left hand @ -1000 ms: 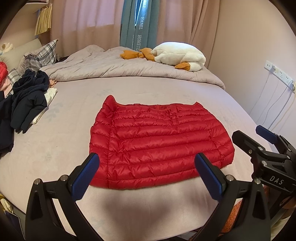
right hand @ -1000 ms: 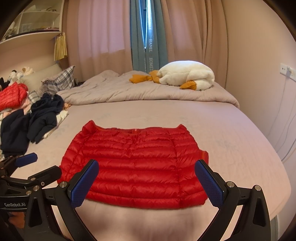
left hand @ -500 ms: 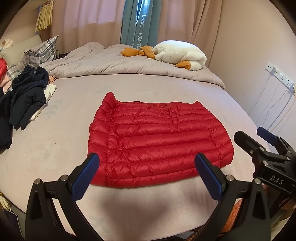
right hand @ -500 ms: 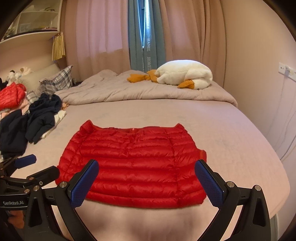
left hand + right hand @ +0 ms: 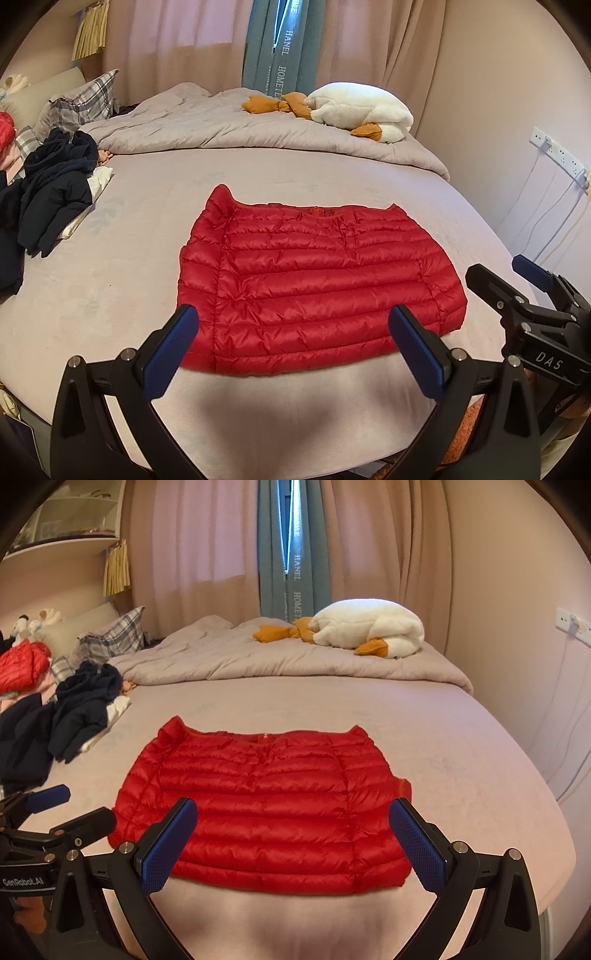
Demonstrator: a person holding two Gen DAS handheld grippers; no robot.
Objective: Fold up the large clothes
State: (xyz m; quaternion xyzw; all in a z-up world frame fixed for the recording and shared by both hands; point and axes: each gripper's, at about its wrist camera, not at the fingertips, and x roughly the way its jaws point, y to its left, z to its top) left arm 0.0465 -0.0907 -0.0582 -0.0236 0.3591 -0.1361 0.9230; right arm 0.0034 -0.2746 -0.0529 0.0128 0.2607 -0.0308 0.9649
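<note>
Red quilted down jacket [image 5: 317, 288] lies flat and folded into a rough rectangle on the pale mauve bed [image 5: 110, 295], filling the middle of the left wrist view. The left tongs [image 5: 295, 354] stand wide open at 6 o'clock with nothing between their blue pads, held above the jacket's near hem — not touching it as far as can be seen. At 3 o'clock the right tongs [image 5: 517, 273] show from the side, black with blue tips, parted and holding nothing. A heap of dark navy clothes [image 5: 51, 192] sits at 9 o'clock, well apart from the jacket. A white plush goose with orange feet [image 5: 362, 110] rests at 1 o'clock on the bunched grey duvet [image 5: 221, 129].

From the right wrist view the jacket [image 5: 262, 805] again lies centred, collar edge toward 12 o'clock. The right tongs [image 5: 291, 842] gape wide at 6 o'clock, empty, over the near hem. The left tongs [image 5: 70, 808] enter at 8 o'clock — parted and empty. The navy clothes [image 5: 74, 712] lie at 9 o'clock, the goose [image 5: 369, 627] at 1 o'clock.
</note>
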